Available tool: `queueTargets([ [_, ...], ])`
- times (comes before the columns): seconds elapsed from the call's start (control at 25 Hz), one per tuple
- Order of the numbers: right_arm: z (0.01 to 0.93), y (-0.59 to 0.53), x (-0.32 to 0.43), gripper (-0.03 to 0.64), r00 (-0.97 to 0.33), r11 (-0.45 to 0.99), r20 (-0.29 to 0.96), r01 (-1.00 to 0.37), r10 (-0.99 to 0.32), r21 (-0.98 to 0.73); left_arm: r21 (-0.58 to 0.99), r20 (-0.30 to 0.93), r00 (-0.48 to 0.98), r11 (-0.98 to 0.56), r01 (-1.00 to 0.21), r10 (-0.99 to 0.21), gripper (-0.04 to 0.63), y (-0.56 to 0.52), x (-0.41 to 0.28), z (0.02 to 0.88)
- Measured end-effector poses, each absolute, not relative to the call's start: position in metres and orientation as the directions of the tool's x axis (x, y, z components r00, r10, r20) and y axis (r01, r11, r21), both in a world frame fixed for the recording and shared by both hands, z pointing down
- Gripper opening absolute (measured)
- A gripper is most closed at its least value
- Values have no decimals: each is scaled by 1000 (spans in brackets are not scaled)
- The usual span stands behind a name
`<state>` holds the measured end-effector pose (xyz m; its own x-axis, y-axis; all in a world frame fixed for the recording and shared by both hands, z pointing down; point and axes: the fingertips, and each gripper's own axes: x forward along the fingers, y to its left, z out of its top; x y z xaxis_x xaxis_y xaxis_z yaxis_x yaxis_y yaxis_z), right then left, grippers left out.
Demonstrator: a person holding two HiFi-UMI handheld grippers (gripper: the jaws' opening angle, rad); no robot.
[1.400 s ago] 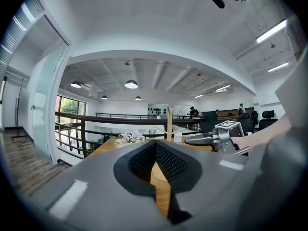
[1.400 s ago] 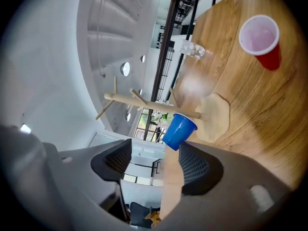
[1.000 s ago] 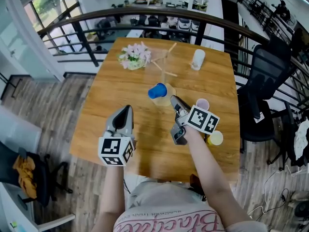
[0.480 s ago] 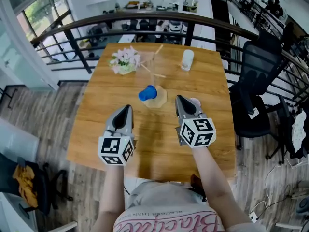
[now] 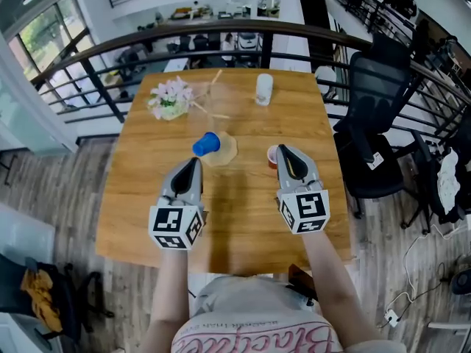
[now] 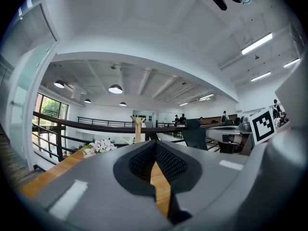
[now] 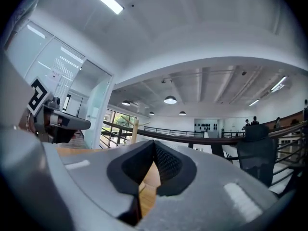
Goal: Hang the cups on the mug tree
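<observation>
The right gripper [image 5: 282,151] has rolled upright since a second ago, so its marker cube faces up. It's also backed off from the tree toward 3 o'clock, jaws pressed together on nothing.

Left to right now:
- A bunch of pale pink flowers [image 5: 168,98] sits at 11 o'clock on the light wooden table [image 5: 147,197].
- The left gripper [image 5: 193,162] hangs at 7 o'clock, jaws closed too and empty. It looks parked to me.
- The bare wooden mug tree [image 5: 227,151] with its round base stands mid-table.
- The blue plastic cup [image 5: 207,143] is at 9 o'clock of that base, seemingly on a low peg, though I can't swear to it.
- A tall white cup [image 5: 263,89] sits at 1 o'clock, unhung.
- A small pink cup [image 5: 272,155] peeks out at 9 o'clock of the right gripper's tip. My guess is it's next, hence the line-up.
</observation>
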<state>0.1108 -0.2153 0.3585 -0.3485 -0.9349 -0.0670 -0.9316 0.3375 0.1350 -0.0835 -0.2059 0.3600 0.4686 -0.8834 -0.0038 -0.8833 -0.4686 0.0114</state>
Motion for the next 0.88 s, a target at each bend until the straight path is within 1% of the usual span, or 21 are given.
queueTargets([
  [0.08,358,-211,126,8,-321,310,-71,-941,-944,135,8,-2,483,-483,-875,-876,11,-206,-75,360],
  [0.12,359,-209,134,25,-307,296,-74,-946,-949,128,6,0,490,-490,-872,-872,11,-206,-72,360],
  [0.2,361,-204,149,31,-279,270,-80,-957,-957,107,4,4,504,-504,-864,-864,11,-207,-64,361],
  [0.24,363,-202,155,47,-267,259,-77,-961,-961,97,4,5,510,-510,-860,-860,11,-207,-60,362],
  [0.32,370,-199,166,110,-249,244,-61,-966,-967,80,1,9,524,-524,-852,-852,11,-207,-53,363],
  [0.44,379,-196,180,236,-235,233,-29,-971,-972,53,-5,15,541,-541,-841,-841,11,-207,-42,363],
  [0.56,391,-193,193,323,-220,220,5,-975,-975,40,-7,25,556,-556,-831,-831,11,-206,-31,365],
  [0.64,402,-189,200,338,-204,206,28,-978,-978,43,-8,33,565,-565,-825,-824,11,-205,-26,368],
  [0.88,443,-177,215,341,-182,185,114,-983,-977,17,-10,60,579,-580,-815,-813,11,-200,-14,377],
])
